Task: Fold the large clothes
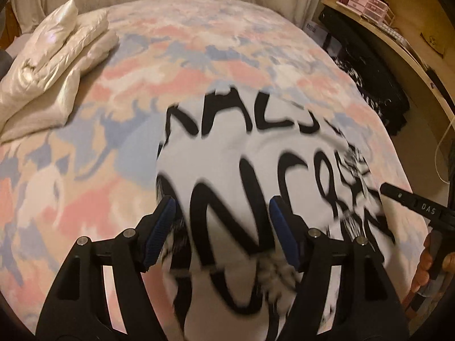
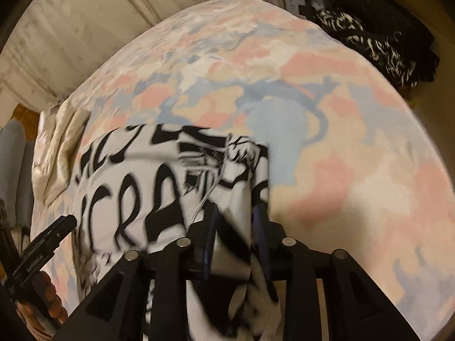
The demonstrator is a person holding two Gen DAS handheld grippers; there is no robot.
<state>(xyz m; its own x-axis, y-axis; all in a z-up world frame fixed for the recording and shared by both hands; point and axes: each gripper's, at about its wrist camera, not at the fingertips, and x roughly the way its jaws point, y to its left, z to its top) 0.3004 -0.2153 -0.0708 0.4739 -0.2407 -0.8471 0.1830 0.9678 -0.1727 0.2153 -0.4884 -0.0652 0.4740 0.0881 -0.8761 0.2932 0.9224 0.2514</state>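
Glossy cream quilted jacket [image 1: 54, 65], folded, seen at bed's left. White soft garment with bold black lettering [image 1: 256, 153] spread on pastel pink-blue-cream patterned bedspread [image 1: 199, 45]. Left tongs [image 1: 221, 207] held open, garment beneath, ungripped. Right tongs [image 2: 234, 213] narrowed around garment's edge fold; grip uncertain.

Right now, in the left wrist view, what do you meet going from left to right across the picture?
Folded cream jacket → pastel bedspread → white garment with black lettering → black patterned clothing beside the bed → wooden shelf.
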